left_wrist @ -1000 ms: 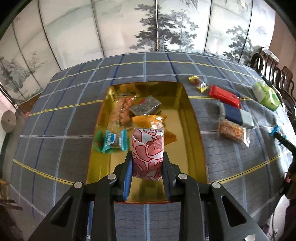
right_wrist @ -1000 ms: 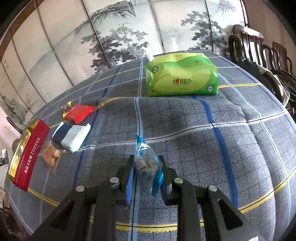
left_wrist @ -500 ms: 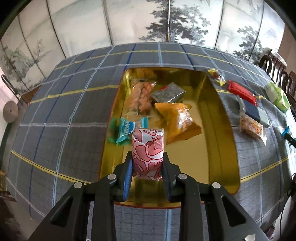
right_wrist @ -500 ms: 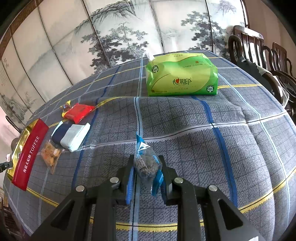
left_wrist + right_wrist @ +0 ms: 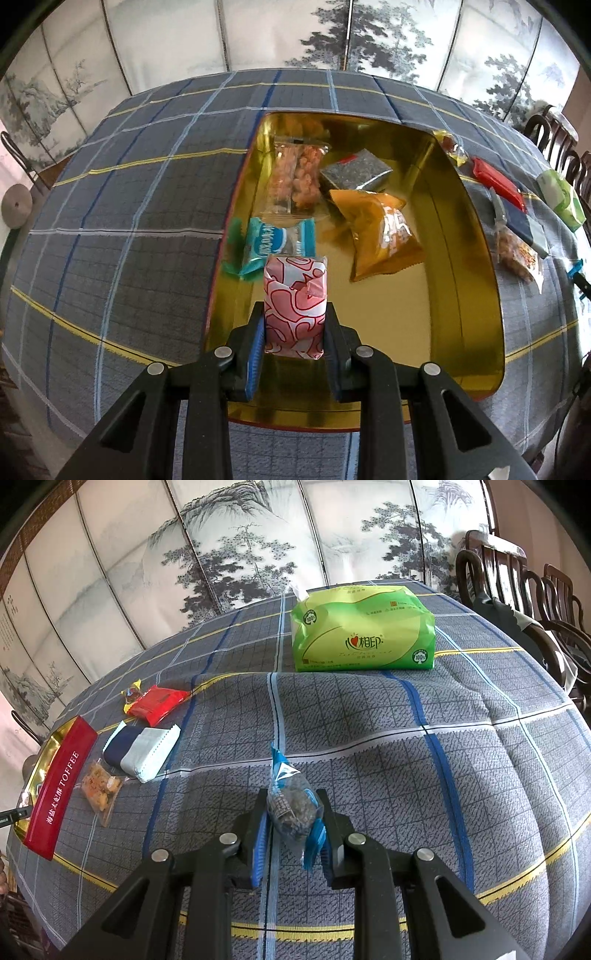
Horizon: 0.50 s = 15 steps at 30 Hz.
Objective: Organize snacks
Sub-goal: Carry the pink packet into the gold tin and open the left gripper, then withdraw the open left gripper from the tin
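My left gripper (image 5: 294, 325) is shut on a pink-and-white patterned snack packet (image 5: 295, 302), held upright over the near left part of the gold tin (image 5: 480, 258). Inside the tin lie a teal packet (image 5: 266, 242), a clear bag of orange snacks (image 5: 299, 177), a dark grey packet (image 5: 356, 171) and an orange bag (image 5: 380, 232). My right gripper (image 5: 293, 818) is shut on a clear blue-edged packet of dark pieces (image 5: 291, 805), just above the checked cloth.
On the cloth by the tin's red TOFFEE side (image 5: 55, 790) lie a small clear snack bag (image 5: 99, 786), a navy-and-white packet (image 5: 142, 749), a red packet (image 5: 159, 703) and a yellow-wrapped sweet (image 5: 131, 694). A green tissue pack (image 5: 360, 629) stands farther back. Wooden chairs (image 5: 517, 587) line the right.
My left gripper has come lower and nearer over the tin with the pink packet still in it, so the tin fills more of the view. The right gripper has kept still.
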### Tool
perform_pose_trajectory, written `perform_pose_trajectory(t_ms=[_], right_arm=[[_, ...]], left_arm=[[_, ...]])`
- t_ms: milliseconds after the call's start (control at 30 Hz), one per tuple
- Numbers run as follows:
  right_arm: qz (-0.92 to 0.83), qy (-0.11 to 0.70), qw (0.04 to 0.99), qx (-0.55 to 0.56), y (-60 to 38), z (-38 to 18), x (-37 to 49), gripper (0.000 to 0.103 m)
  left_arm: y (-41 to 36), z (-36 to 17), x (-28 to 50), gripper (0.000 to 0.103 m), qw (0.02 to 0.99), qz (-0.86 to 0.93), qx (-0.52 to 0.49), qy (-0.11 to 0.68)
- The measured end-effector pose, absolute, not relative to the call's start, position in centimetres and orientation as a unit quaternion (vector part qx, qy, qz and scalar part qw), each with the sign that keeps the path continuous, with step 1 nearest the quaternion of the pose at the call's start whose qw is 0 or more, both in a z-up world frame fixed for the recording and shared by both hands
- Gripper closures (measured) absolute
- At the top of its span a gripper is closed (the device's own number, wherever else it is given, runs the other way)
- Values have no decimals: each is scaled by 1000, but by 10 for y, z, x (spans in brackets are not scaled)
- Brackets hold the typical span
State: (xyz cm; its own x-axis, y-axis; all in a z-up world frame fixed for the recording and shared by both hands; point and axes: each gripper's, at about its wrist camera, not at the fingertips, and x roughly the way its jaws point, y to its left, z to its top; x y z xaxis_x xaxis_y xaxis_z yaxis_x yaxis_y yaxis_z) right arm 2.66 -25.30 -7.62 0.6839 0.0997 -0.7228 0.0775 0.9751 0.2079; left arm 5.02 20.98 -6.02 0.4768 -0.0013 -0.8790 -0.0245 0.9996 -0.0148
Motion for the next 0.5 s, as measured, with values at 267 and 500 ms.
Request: perform_pose_trajectory(t_ms=[267,500], right_arm=[[6,397,911,112,-253,-76,27,80],[6,398,911,112,-253,-76,26,80]], left_arm=[[193,-57,60,78,864,-10,6,503],[189,-53,65,78,869,-4,14,494]])
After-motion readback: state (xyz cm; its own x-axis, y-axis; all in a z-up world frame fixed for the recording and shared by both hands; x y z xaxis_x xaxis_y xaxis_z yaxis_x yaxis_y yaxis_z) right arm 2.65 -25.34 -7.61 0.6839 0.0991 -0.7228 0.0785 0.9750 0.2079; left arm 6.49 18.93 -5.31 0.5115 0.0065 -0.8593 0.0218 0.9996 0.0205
